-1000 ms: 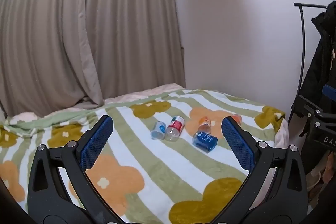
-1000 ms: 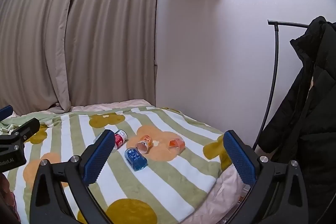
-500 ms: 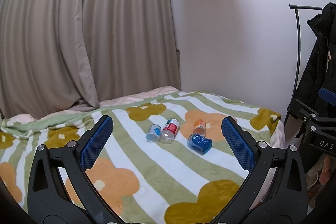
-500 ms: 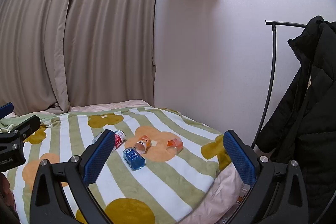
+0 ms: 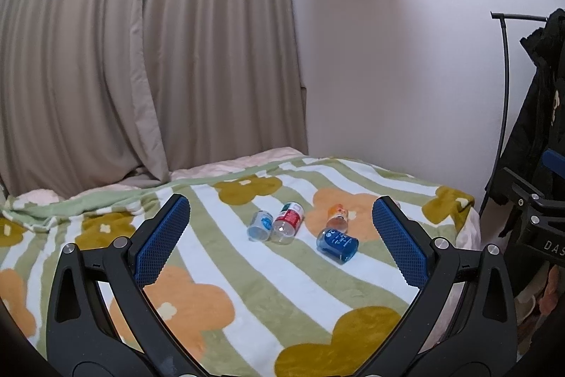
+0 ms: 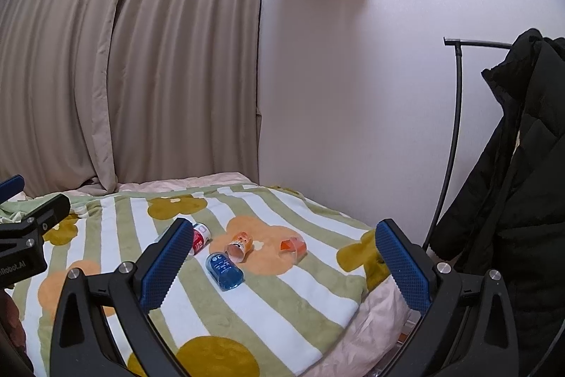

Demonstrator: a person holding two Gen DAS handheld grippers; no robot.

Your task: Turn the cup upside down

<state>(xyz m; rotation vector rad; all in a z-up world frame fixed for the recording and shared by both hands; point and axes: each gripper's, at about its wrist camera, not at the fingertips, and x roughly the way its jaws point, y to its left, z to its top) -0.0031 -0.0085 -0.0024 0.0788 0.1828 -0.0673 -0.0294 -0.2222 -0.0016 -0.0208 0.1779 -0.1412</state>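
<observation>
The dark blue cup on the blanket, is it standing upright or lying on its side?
Lying on its side. The dark blue cup rests lengthwise on the blanket, its open mouth facing sideways.

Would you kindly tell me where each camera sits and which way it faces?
Left wrist: on the left gripper, looking forward and down over the blanket at the cups; its open jaws show.
Right wrist: on the right gripper, facing the same way, from further right; its open jaws and the left gripper's edge show.
Shared: the blue cup, the curtain, the coat.
</observation>
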